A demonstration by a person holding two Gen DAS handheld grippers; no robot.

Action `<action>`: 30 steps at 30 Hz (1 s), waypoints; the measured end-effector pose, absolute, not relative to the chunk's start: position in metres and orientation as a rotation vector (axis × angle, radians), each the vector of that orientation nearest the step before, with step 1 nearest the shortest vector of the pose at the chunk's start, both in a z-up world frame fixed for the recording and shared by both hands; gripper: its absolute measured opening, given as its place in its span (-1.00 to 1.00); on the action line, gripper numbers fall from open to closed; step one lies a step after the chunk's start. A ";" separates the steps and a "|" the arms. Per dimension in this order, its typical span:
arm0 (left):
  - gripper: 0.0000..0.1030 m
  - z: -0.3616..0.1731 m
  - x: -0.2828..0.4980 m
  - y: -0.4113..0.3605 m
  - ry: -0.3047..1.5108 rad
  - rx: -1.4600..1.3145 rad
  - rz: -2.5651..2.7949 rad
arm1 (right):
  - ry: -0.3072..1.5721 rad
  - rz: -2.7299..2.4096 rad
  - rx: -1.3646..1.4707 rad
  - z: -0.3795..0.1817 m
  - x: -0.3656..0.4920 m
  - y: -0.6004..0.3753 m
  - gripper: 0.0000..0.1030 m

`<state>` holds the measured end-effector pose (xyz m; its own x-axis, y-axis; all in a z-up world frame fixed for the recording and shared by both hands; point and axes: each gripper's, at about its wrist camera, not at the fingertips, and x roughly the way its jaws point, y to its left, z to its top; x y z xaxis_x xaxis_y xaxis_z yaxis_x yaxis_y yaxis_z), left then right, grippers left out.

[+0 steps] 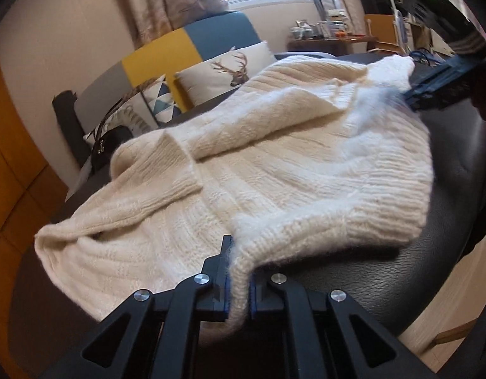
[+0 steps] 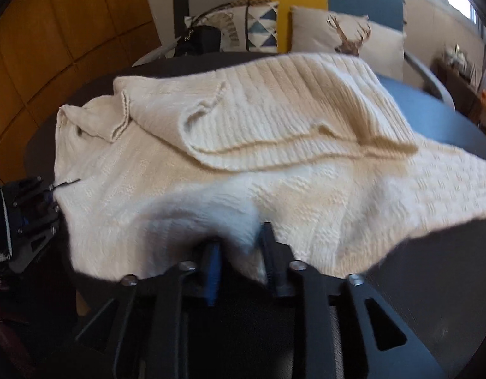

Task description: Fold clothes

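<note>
The cream sweater (image 1: pixel 274 164) is lying rumpled across the dark table (image 1: pixel 400 278); left gripper (image 1: pixel 240 287) and right gripper (image 2: pixel 240 252) are each pinching its thick, floppy six-o'clock edge

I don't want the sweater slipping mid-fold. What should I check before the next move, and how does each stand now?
1. Left gripper clamped on the sweater hem: ok.
2. Right gripper shut on fabric: ok, though the picture is blurred.
3. Sleeve folded across the body: ok.
4. Sweater fully on the dark table: not ok, the held edge overhangs.
5. Far edge lying flat: cannot tell.
</note>
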<state>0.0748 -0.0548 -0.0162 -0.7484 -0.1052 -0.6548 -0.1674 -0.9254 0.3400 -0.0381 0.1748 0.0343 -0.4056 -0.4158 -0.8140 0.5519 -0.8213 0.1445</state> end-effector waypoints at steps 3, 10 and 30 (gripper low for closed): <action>-0.86 -0.016 0.073 -0.057 0.601 -1.113 2.834 | 0.321 -2.227 1.187 0.033 -0.028 0.178 -0.25; -0.86 -0.013 0.062 -0.061 0.493 -1.215 2.815 | 0.607 -2.206 1.072 0.030 -0.003 0.184 -0.23; -0.89 -0.018 0.075 -0.052 0.589 -1.101 2.898 | 0.525 -2.379 1.037 0.018 -0.024 0.155 -0.87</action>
